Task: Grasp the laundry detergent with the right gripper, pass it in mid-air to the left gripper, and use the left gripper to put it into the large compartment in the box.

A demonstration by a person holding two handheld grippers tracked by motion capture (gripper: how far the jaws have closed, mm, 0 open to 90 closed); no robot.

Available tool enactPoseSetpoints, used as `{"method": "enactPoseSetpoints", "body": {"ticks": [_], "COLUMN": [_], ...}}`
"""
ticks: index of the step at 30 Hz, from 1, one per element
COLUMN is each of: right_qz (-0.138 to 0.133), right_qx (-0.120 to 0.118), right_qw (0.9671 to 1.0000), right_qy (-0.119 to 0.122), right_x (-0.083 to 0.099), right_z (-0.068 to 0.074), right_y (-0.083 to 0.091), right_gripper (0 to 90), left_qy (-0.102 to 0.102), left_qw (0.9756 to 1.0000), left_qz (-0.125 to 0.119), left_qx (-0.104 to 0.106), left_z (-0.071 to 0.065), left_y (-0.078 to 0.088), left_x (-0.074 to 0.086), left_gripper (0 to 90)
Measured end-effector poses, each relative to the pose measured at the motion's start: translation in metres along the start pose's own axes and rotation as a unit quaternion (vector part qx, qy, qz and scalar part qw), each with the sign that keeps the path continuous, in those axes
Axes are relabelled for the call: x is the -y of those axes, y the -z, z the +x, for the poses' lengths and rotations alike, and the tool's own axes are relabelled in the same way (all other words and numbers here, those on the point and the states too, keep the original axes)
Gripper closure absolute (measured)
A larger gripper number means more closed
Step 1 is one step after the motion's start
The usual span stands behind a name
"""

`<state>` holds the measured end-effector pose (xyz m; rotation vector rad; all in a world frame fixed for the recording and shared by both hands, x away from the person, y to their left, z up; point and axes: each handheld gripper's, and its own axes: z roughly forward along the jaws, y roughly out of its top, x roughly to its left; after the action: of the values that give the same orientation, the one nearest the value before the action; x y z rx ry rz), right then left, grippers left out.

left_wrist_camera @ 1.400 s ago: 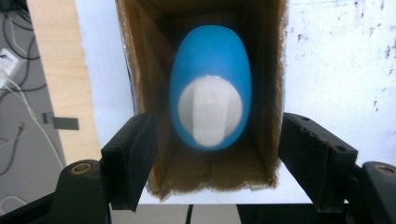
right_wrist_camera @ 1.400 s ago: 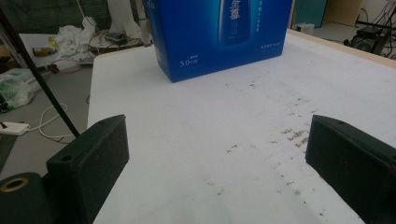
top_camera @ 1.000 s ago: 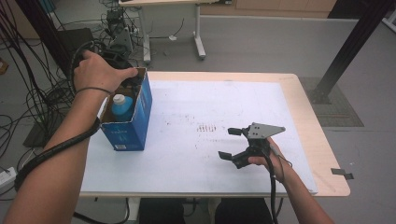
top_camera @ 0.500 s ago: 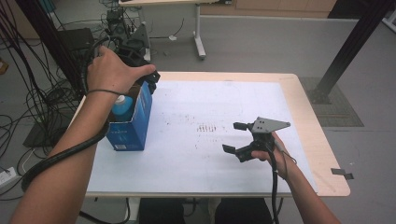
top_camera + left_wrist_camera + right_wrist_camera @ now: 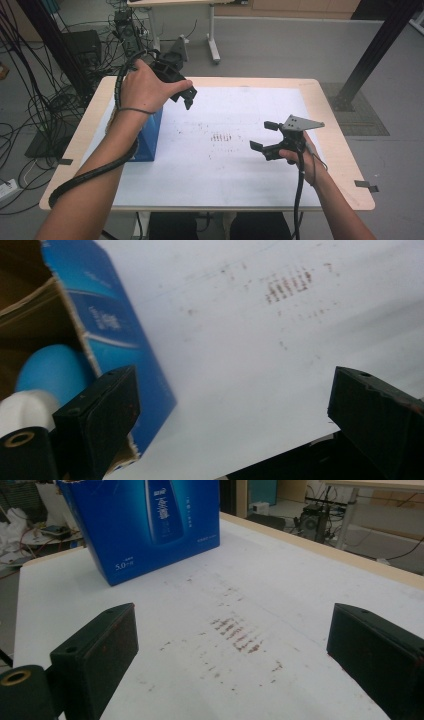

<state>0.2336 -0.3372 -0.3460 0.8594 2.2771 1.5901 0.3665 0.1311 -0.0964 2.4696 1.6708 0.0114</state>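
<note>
A blue carton [image 5: 148, 136] stands open-topped at the left of the white sheet [image 5: 240, 170], mostly hidden by the left forearm. In the left gripper view a bottle with a blue and white top [image 5: 47, 372] sits inside the carton [image 5: 117, 325]. My left gripper [image 5: 190, 98] hovers just right of the carton's far end, over the sheet. Its jaws have just been opening, and they stand open with nothing between them [image 5: 235, 410]. My right gripper [image 5: 263, 136] is held open above the sheet at the right, empty, facing the carton [image 5: 145, 525].
Brown smudges [image 5: 222, 136] mark the middle of the sheet. The wooden table edge [image 5: 345, 150] runs close behind the right hand. Cables and equipment [image 5: 55, 90] crowd the floor at the left, and a black post [image 5: 375, 50] stands at the far right.
My left hand has come off the carton's top and moved right over the sheet, its jaws wider; the bottle stays in the carton. The right gripper has lifted a little.
</note>
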Motion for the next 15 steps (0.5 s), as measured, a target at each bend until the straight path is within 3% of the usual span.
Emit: {"method": "enactPoseSetpoints", "body": {"ticks": [4,15], "right_qz": [0.002,0.002], "right_qx": [0.014,0.052], "right_qw": [0.9999,0.9986], "right_qy": [0.006,-0.009], "right_x": [-0.004,-0.013], "right_z": [-0.005,-0.016], "right_y": [0.005,0.018], "right_gripper": [6.2,6.1], "left_qy": [-0.02,-0.058], "left_qw": [0.9997,0.9975], "left_qz": [-0.004,-0.006], "left_qx": [0.015,0.039], "left_z": [-0.012,-0.036], "left_y": [-0.012,-0.044], "left_x": [0.0,0.001], "left_gripper": [7.0,5.8]}}
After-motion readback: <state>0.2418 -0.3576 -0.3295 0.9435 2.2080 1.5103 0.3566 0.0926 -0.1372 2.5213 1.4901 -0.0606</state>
